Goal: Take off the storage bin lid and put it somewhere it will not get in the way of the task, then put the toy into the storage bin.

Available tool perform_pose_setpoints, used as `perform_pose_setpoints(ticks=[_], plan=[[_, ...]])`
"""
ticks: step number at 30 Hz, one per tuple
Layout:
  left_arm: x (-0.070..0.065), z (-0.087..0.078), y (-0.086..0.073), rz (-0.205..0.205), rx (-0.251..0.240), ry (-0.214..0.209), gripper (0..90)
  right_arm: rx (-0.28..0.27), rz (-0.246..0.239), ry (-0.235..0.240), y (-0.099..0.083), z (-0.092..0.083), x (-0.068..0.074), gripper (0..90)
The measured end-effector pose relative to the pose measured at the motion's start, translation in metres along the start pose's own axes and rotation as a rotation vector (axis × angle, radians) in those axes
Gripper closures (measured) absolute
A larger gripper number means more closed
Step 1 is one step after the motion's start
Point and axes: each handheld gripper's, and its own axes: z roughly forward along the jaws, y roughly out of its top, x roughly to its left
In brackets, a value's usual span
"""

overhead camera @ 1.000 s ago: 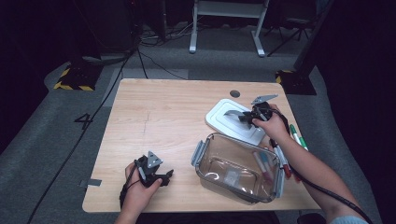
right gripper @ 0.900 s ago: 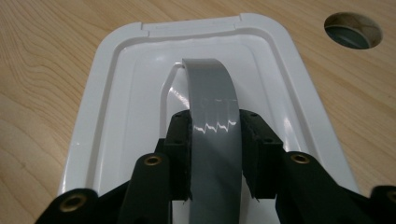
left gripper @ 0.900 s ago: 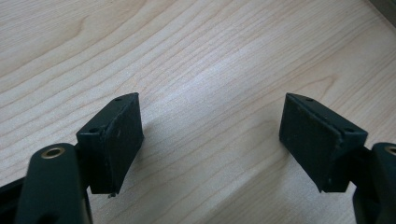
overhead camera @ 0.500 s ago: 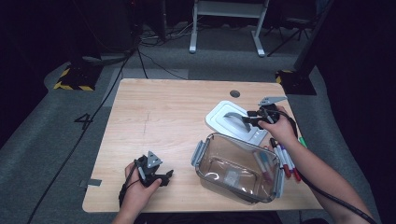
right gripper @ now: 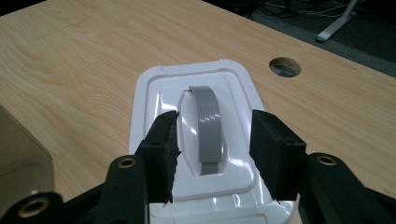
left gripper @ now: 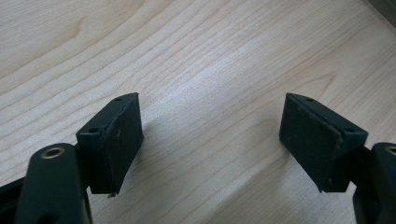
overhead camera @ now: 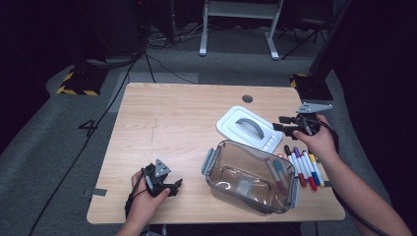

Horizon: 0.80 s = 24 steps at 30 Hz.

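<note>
**A:** Where did you have the right gripper (overhead camera: 281, 126) just then?

**B:** I had it above the table's (overhead camera: 182, 118) right edge, pointing at the white lid (overhead camera: 250, 129). Its jaws had just been opening. In the right gripper view they stood apart with nothing pinched; the lid's grey handle (right gripper: 208, 126) showed through the gap, lower down and farther off.

**A:** And the lid itself?

**B:** It lay flat on the wood, handle up, just behind the clear container (overhead camera: 250, 176) and near the round hole (overhead camera: 247, 98) in the tabletop. The container stood open near the front edge, with a couple of markers inside.

**A:** More markers outside?

**B:** Yes, a row of markers (overhead camera: 304, 167) lay just right of the container, below my right hand (overhead camera: 319, 140).

**A:** The left gripper (overhead camera: 172, 184)?

**B:** I kept that low at the front left, well apart from the container. In the left gripper view its jaws were partly open over bare wood, holding nothing.
</note>
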Motion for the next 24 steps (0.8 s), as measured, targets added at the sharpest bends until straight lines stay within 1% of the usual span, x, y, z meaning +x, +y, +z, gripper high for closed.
perform_pose_setpoints(ticks=[4,5,6,7,8,9,11,13,14,15,17,19,20,21,24], plan=[[0.0,0.001,0.001,0.0,0.0,-0.003,21.1,-0.023,0.022,-0.029,-0.003,-0.023,-0.002,52.5],[0.001,0.002,0.002,0.006,0.004,0.001,20.2,-0.025,0.033,-0.036,-0.004,-0.028,-0.002,52.5],[0.001,0.003,0.003,0.002,0.005,-0.005,19.6,-0.026,0.042,-0.044,-0.005,-0.033,-0.003,52.6],[0.001,0.004,0.004,0.002,0.005,-0.002,18.8,-0.027,0.047,-0.05,-0.007,-0.039,-0.004,52.7],[0.002,0.004,0.005,0.006,0.007,-0.006,18.3,-0.021,0.052,-0.055,-0.009,-0.043,-0.006,52.8],[0.001,0.005,0.005,-0.003,0.005,-0.007,18.1,-0.016,0.058,-0.061,-0.01,-0.046,-0.006,53.1],[0.002,0.005,0.005,0.004,0.007,-0.004,17.9,-0.005,0.071,-0.073,-0.013,-0.053,-0.009,53.6],[0.001,0.005,0.005,0.0,0.009,-0.005,17.8,0.008,0.09,-0.095,-0.018,-0.059,-0.014,54.3],[0.001,0.006,0.006,0.0,0.005,-0.003,17.8,0.014,0.09,-0.102,-0.02,-0.062,-0.016,54.7],[0.001,0.006,0.006,0.0,0.005,-0.002,17.7,0.026,0.098,-0.12,-0.024,-0.066,-0.019,56.0],[0.001,0.006,0.006,-0.001,0.002,0.0,17.7,0.044,0.117,-0.139,-0.03,-0.07,-0.023,57.6],[0.001,0.006,0.006,0.0,0.005,-0.002,17.7,0.071,0.135,-0.165,-0.039,-0.074,-0.03,58.6],[0.001,0.006,0.006,0.0,0.006,-0.002,17.7,0.087,0.138,-0.186,-0.045,-0.076,-0.034,59.0],[0.001,0.006,0.006,-0.001,0.003,0.0,17.7,0.101,0.145,-0.203,-0.049,-0.078,-0.038,59.4],[0.001,0.006,0.006,-0.001,0.002,0.0,17.7,0.136,0.173,-0.234,-0.063,-0.078,-0.049,61.0]])
